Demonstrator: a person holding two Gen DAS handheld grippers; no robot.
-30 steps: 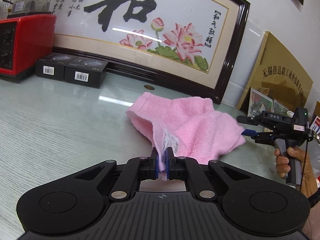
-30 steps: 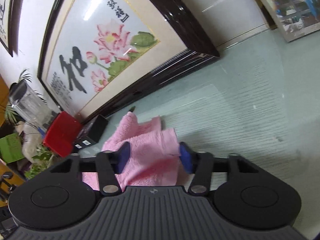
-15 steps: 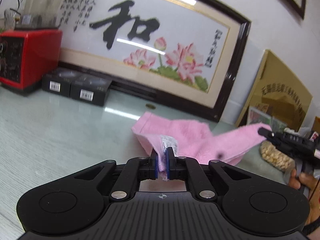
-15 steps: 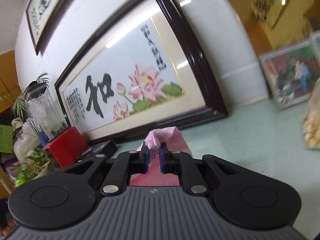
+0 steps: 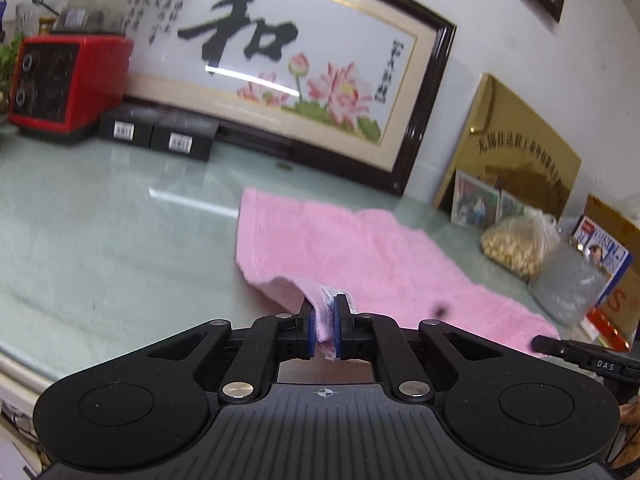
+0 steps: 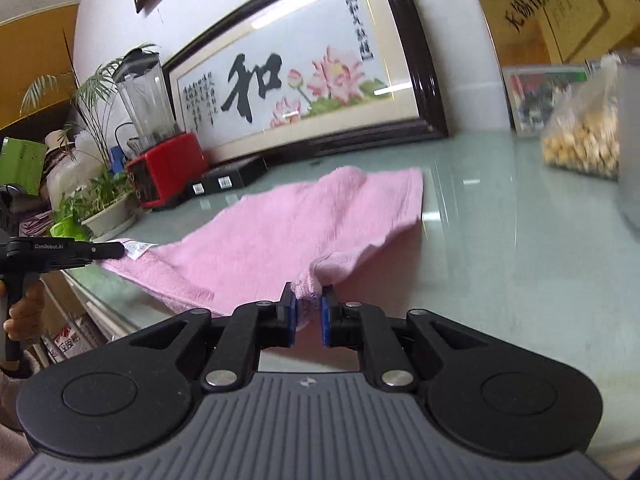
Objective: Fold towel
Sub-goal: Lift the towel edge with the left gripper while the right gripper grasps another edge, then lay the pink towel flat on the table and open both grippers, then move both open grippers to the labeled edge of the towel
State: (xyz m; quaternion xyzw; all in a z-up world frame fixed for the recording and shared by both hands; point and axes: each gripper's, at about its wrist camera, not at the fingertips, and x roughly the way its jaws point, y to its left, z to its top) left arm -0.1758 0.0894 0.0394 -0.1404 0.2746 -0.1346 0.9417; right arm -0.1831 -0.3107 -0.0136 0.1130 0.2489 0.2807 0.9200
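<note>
A pink towel (image 5: pixel 360 252) is spread out over the glass tabletop, stretched between the two grippers. My left gripper (image 5: pixel 324 328) is shut on the near corner that bears a white label. My right gripper (image 6: pixel 309 314) is shut on the other near corner of the towel (image 6: pixel 288 224). The far edge rests on the table; the near edge is lifted. The left gripper also shows at the left of the right wrist view (image 6: pixel 92 250), the right gripper at the lower right of the left wrist view (image 5: pixel 536 345).
A large framed picture (image 5: pixel 280 72) leans on the back wall. A red appliance (image 5: pixel 64 84) and two black boxes (image 5: pixel 160 136) stand at back left. A bag of nuts (image 5: pixel 516 244), photos and a gold plaque (image 5: pixel 516 148) stand at right. Plants (image 6: pixel 96 200) stand far left.
The right gripper closed on a towel corner and both grippers pulled apart and back. The bunched towel is now stretched out flat over the table.
</note>
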